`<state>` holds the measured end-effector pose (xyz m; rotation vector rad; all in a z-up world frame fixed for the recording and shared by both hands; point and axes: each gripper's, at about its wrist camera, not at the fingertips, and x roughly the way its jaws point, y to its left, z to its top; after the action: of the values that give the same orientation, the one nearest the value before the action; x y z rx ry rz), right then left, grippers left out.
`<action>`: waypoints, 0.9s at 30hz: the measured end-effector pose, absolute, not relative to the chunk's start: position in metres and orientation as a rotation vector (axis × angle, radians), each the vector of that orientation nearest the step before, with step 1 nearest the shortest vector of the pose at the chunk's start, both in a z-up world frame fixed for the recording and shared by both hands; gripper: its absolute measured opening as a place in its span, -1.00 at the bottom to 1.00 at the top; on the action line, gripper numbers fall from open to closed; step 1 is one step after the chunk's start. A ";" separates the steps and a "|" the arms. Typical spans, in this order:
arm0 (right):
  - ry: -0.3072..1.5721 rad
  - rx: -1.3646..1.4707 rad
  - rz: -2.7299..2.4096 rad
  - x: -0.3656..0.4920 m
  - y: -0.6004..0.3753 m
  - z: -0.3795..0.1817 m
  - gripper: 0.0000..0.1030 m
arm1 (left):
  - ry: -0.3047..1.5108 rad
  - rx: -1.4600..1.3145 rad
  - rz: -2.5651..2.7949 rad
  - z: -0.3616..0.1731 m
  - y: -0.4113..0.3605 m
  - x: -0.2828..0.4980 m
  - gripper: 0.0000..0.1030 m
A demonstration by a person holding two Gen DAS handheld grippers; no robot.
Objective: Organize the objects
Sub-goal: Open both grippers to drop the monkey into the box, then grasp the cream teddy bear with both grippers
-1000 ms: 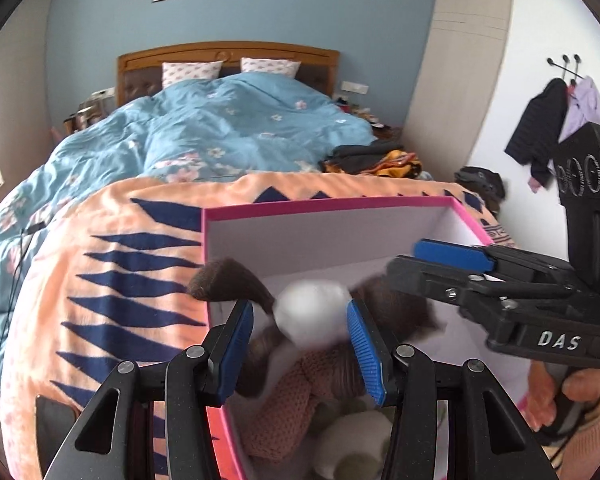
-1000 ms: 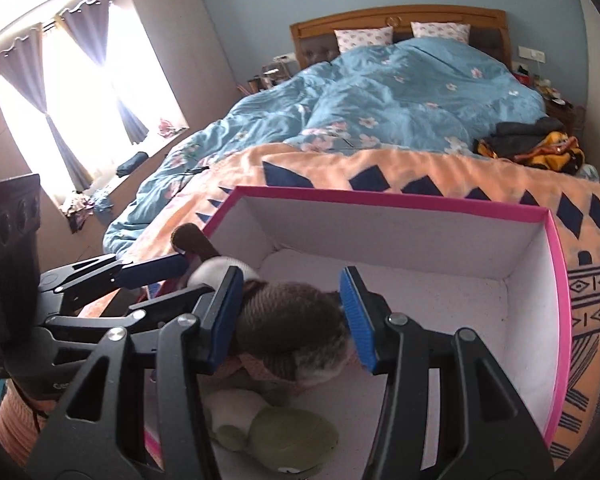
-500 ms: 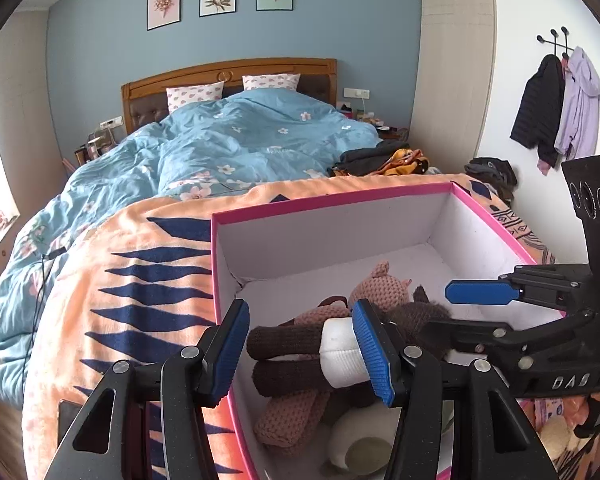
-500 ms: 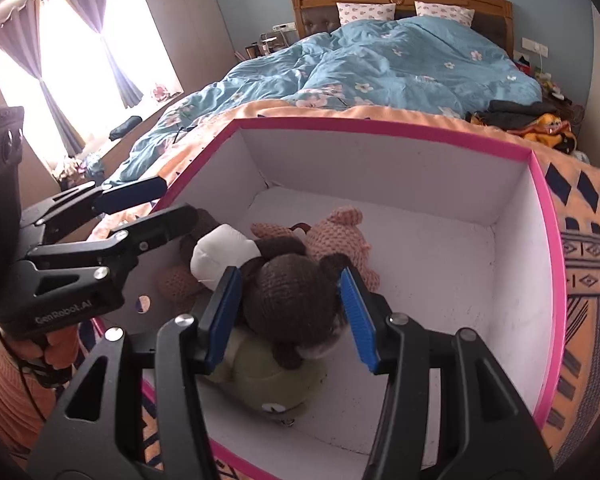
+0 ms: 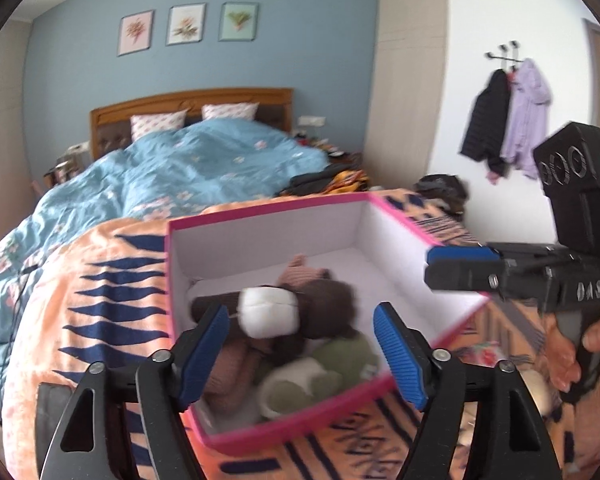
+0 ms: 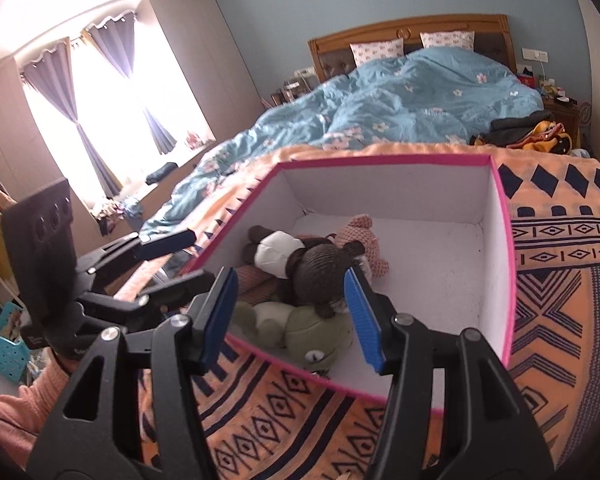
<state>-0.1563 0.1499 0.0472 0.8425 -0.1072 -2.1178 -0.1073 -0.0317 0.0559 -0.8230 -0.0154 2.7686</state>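
Blue ribbed pads line both grippers. In the left wrist view, the left gripper (image 5: 300,354) sits at 6 o'clock; its jaws stand wide apart, have just been opening, and press on nothing, with the toys lying beyond the gap. In the right wrist view, the right gripper (image 6: 292,316) also sits at 6 o'clock; its jaws are apart, have just been opening a little, and grip nothing. The brown bear's head shows between them, but inside the box, past the pads.

Beyond the jaws, the pink-rimmed box (image 6: 496,280), white inside, rests on the orange patterned blanket (image 6: 560,300) at the foot of the bed. All toys lie in the box's near left corner, at about 7 o'clock of its floor in the right wrist view. The green frog plush (image 6: 300,332) lies nearest, against the near wall. The brown bear (image 6: 320,268), in a white garment, lies on top of it. The pink knitted plush (image 6: 360,236) lies just behind, touching the bear. The remainder of the box floor shows white.

In the left wrist view, the right gripper (image 5: 460,266) appears at 3 o'clock, over the box's right rim, with a hand (image 5: 596,344) on its handle.

Further off, the blue floral duvet (image 6: 420,96) covers the bed up to the wooden headboard (image 6: 412,32) at 12 o'clock.
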 end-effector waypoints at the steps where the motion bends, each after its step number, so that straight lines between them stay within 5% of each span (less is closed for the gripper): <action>1: -0.119 0.826 -2.119 -0.151 0.155 0.051 0.12 | -0.003 -0.799 2.752 0.058 -0.025 -0.098 0.52; 27: -0.322 1.057 -2.339 -0.057 0.301 -0.033 0.15 | 0.197 -0.968 2.284 -0.019 0.124 -0.044 0.52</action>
<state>-0.0572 0.3007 -0.0335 1.0565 -0.3218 -2.3388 -0.0442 0.1241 -0.0194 -0.9678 0.1971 2.2837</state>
